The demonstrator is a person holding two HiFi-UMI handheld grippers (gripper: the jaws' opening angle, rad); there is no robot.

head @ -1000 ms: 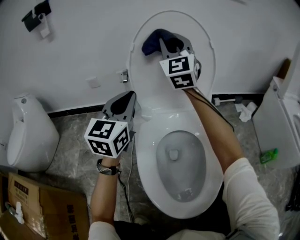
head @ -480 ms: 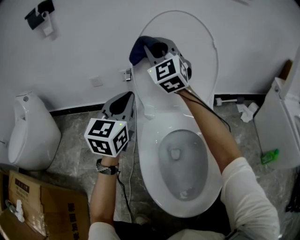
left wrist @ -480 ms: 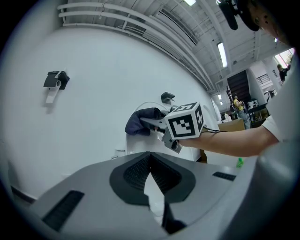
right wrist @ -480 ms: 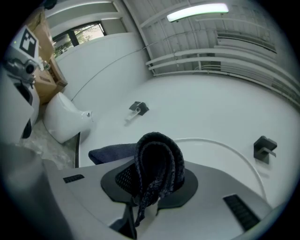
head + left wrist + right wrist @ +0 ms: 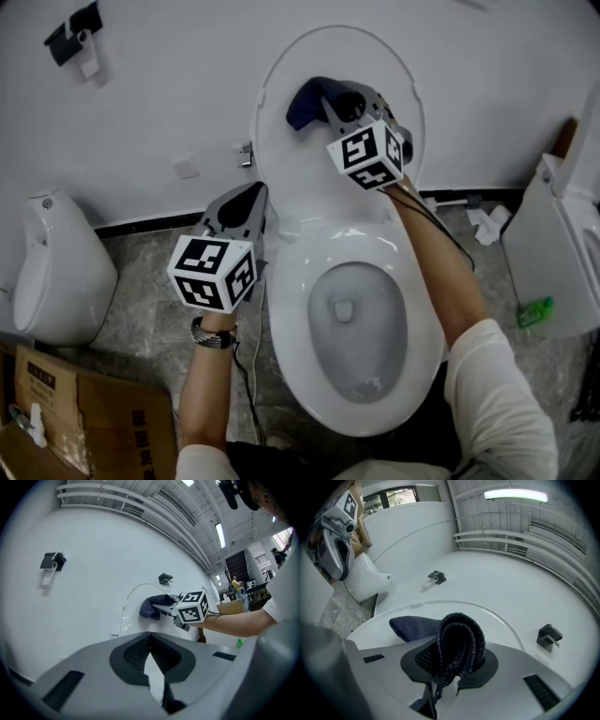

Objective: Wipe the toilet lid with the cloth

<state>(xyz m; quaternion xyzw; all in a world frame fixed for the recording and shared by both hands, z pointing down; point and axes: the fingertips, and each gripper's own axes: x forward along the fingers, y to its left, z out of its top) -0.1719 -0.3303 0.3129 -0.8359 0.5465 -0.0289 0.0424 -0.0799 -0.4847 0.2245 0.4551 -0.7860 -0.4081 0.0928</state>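
The white toilet lid [image 5: 394,70] stands raised against the wall. A dark blue cloth [image 5: 303,103] presses on its upper left part, and my right gripper [image 5: 330,99] is shut on it. In the right gripper view the cloth [image 5: 458,641] bulges in a folded loop out of the jaws, with the lid's rim [image 5: 506,623] curving behind it. My left gripper [image 5: 253,194] hangs left of the toilet, level, shut and holding nothing. In the left gripper view its pads meet at the left gripper [image 5: 150,637], with the cloth [image 5: 151,606] beyond on the lid.
The open toilet bowl [image 5: 427,347] lies below the lid. A white urinal [image 5: 56,267] is on the wall at left, and a cardboard box [image 5: 94,412] sits at the lower left. A white fixture [image 5: 562,248] and a green bottle [image 5: 536,312] are at right.
My right gripper swept the cloth left across the lid, then back right and slightly down, rolling as it went. The left gripper has stayed in place.
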